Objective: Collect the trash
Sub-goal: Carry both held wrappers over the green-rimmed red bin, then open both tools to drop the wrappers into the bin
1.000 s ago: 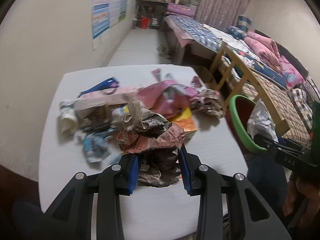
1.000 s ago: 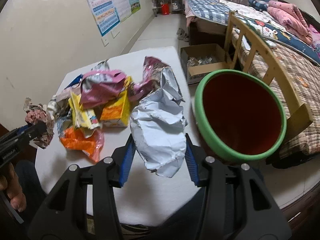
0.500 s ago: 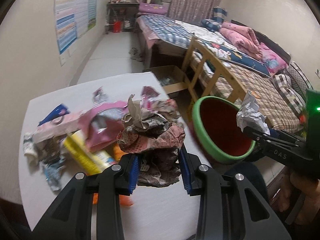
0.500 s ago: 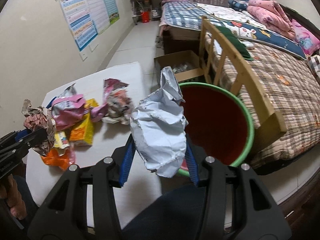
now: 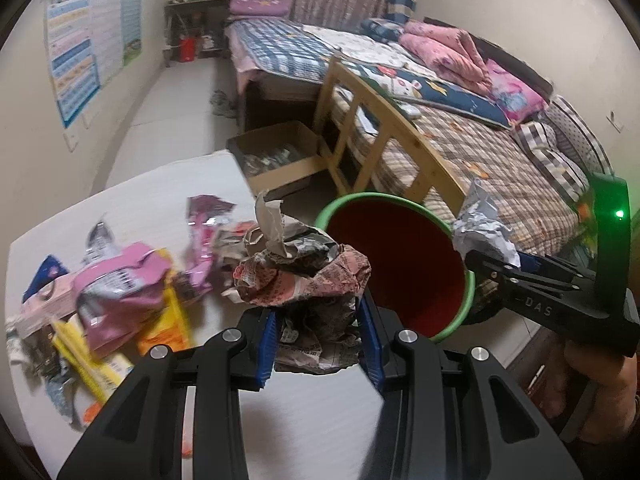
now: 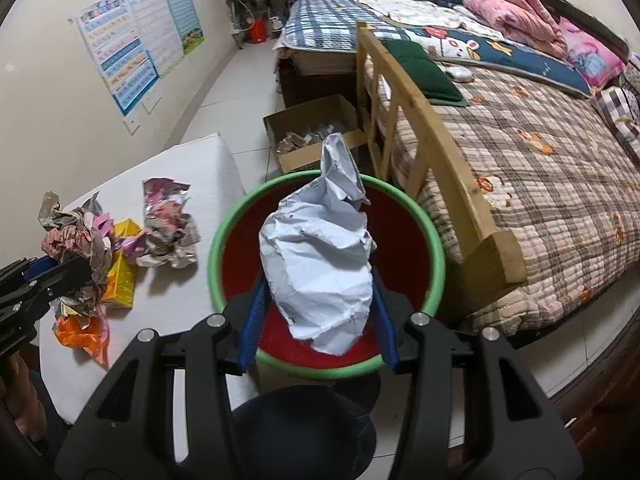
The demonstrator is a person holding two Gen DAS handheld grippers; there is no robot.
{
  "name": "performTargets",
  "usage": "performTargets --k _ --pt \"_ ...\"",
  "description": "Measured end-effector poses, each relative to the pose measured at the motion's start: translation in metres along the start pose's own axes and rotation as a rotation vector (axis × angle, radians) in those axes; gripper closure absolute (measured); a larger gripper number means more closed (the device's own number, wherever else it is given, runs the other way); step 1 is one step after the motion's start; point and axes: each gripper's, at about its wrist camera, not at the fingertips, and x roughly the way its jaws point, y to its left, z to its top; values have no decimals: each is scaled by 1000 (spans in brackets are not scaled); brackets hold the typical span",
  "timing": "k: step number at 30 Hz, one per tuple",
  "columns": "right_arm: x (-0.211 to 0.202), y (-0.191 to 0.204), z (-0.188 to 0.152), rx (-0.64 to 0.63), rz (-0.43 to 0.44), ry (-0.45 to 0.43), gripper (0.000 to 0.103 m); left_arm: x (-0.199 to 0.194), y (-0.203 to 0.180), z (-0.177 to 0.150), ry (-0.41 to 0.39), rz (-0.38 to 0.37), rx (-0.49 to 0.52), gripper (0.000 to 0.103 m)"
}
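Right tool [image 6: 318, 322] clamps white wad [image 6: 320, 264] over bin [image 6: 228, 220]; left tool [image 5: 320, 344] grips reddish wad [image 5: 304, 280] at bin's nine o'clock — probably short of rim, could drop onto tabletop [image 5: 312, 420].

The left hand-held gripper [image 5: 320, 344] points forward and down. Its two blue pads [image 5: 267, 344] press from both sides on a crumpled wad of printed paper [image 5: 304, 280], so the jaws are closed on it. The right hand-held gripper [image 6: 318, 320] also points down, and its blue pads [image 6: 251, 320] squeeze a crumpled white paper [image 6: 320, 264] between them. In the left wrist view, a hand [image 5: 596, 392] grips the handle of the right hand-held gripper at the right edge.
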Motion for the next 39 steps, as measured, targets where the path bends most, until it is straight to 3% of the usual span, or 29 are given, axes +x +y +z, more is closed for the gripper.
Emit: performTargets --k 7,21,39 --pt "12 -28 3 45 9 16 57 31 -22 20 61 -38 38 70" --pt "36 -44 12 44 27 47 57 78 -63 50 141 -70 115 69" --pt "75 -44 5 16 40 135 56 133 -61 52 238 -82 107 66"
